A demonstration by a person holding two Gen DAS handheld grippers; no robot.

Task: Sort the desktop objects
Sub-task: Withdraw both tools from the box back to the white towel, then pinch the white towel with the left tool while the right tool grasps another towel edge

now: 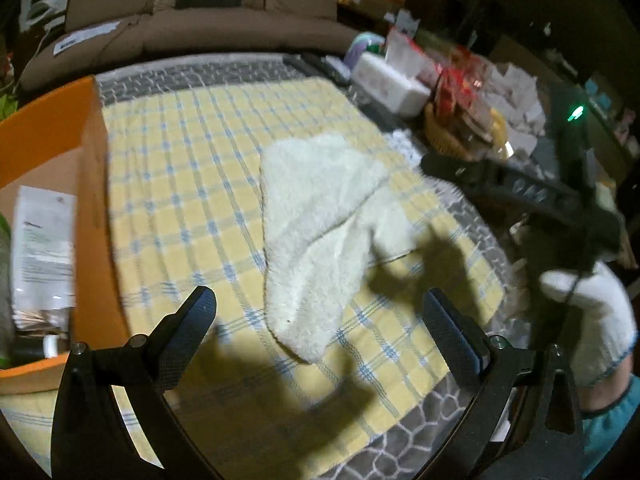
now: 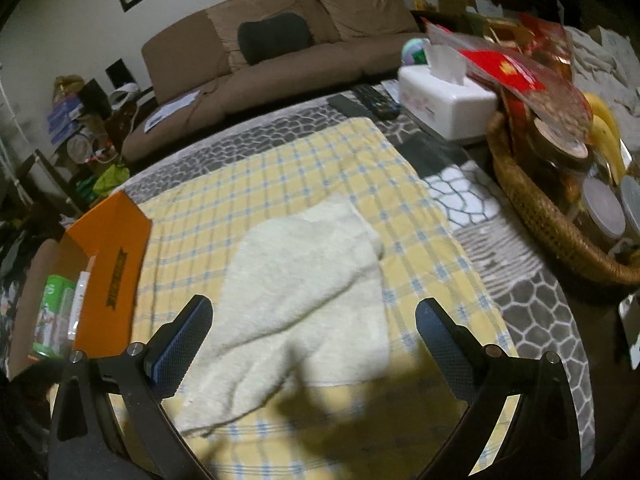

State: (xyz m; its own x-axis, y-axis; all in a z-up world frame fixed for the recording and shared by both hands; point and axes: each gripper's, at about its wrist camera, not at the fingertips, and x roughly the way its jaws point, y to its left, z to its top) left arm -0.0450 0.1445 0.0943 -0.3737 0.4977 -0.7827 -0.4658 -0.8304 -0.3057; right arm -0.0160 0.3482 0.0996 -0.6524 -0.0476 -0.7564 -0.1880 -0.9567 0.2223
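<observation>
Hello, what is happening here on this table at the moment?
A person holds a hand-held gripper in each hand above a table with a yellow checked cloth. The left hand-held gripper and right hand-held gripper are both open and hold nothing. A crumpled white towel lies between them; an orange box stands to the left.

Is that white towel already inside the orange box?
No, the white towel lies crumpled on the yellow checked cloth, beside the orange box.
</observation>
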